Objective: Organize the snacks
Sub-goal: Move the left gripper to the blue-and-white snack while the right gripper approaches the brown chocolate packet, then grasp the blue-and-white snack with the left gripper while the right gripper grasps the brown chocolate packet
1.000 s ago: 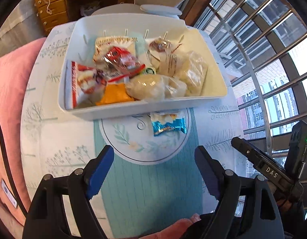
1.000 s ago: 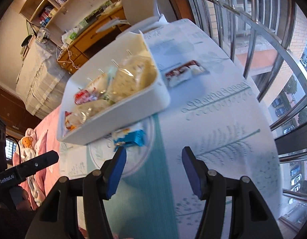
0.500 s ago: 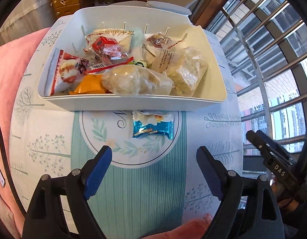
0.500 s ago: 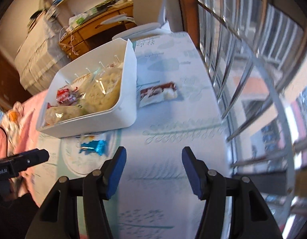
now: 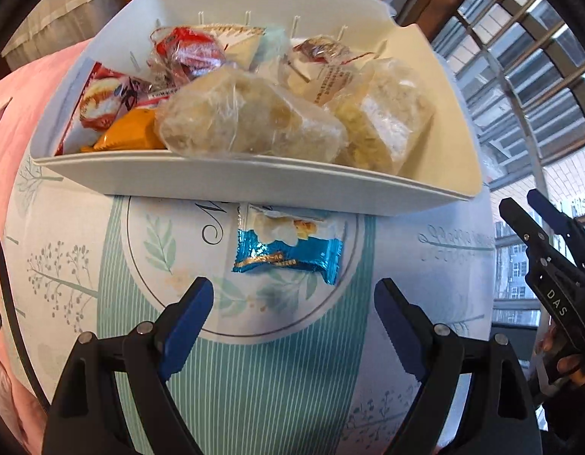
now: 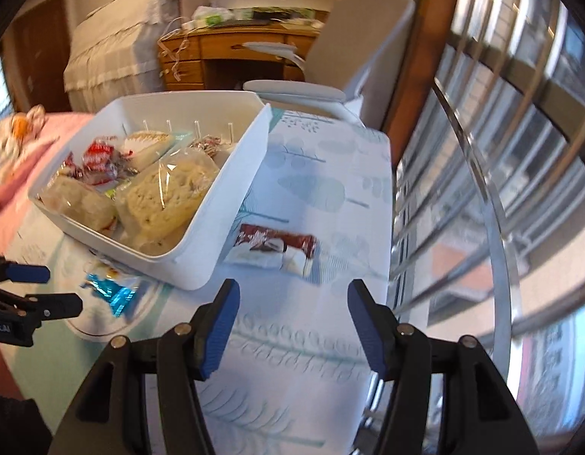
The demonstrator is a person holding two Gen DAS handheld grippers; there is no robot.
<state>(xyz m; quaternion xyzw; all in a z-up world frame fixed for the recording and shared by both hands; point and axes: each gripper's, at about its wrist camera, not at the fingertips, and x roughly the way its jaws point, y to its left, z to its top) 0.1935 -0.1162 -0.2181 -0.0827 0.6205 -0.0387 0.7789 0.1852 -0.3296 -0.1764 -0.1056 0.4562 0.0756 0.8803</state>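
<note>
Left wrist view: the left claw point(image 5: 293, 299) is spread wide and holds nothing, low over the patterned tabletop point(image 5: 254, 379). The blue-wrapped snack point(image 5: 288, 248) lies flat just ahead of the gap between its pads, at frame centre, with its far edge tucked under the near rim of the white bin point(image 5: 254, 185). Compared with a second ago, this claw has closed in: the snack was small and far then, and now it fills the middle of the frame, while the bin crowds the upper half. Inside the bin sit two clear-wrapped pastries point(image 5: 250, 121), a red-wrapped candy point(image 5: 186, 53), a red-and-white packet point(image 5: 103, 102) and an orange packet point(image 5: 129, 134).

Right wrist view, partly motion-blurred: the right claw point(image 6: 291, 307) is also spread and empty. It has swung away from the blue snack, which now sits at lower left point(image 6: 114, 292), and points at a brown-and-white wrapped bar point(image 6: 273, 250) lying on the tabletop just beside the bin's right wall point(image 6: 235, 204), at frame centre. A window grille point(image 6: 482, 189) fills the right side.
</note>
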